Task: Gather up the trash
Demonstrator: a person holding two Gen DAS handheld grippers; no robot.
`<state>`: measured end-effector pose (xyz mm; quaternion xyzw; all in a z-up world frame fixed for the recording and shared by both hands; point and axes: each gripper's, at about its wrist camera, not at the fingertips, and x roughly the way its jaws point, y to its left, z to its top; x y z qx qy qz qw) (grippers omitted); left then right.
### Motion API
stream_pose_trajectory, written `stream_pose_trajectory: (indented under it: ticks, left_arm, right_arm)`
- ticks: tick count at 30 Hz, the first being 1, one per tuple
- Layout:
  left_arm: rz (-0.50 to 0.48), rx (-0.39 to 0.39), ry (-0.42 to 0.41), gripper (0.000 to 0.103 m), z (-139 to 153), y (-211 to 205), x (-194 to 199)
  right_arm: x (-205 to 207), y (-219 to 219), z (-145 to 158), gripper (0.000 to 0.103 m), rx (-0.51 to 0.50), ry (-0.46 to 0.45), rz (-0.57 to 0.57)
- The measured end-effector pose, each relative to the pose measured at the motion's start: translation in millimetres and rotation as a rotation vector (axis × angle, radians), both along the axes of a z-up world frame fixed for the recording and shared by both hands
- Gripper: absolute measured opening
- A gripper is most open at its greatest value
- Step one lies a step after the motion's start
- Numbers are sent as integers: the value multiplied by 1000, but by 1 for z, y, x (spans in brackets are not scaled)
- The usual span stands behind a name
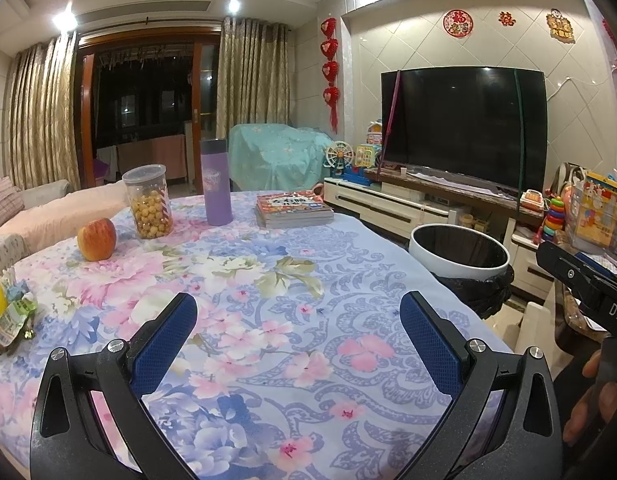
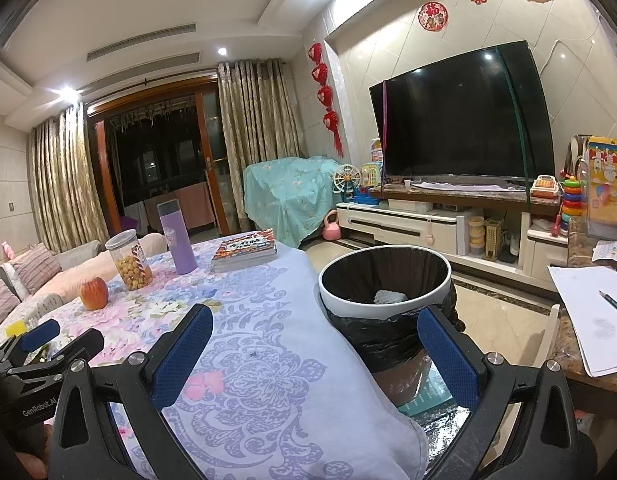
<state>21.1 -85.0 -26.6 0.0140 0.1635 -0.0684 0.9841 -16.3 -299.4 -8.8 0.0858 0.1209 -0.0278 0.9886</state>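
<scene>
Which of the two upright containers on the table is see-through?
The clear jar of yellow snack balls, standing beside the apple; the purple flask next to it is opaque.

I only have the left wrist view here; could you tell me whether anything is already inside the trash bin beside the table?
Observer: Yes, the right wrist view looks into the trash bin; a crumpled white piece lies on the black liner.
Operator: Thank you. Is the right gripper holding anything?
Observer: No, the right gripper is open and empty, near the table edge by the bin.
Operator: What is on the counter to the right?
Observer: White paper sheets with a pen lying on them.
</scene>
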Motion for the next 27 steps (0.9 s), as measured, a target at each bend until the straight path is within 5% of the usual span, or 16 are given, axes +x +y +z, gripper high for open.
stream_pose_trajectory:
  ticks: [27]
  left_arm:
    - [7, -7, 23, 103, -5, 5, 10]
  right_arm:
    - [3, 7, -12, 103, 14, 37, 18]
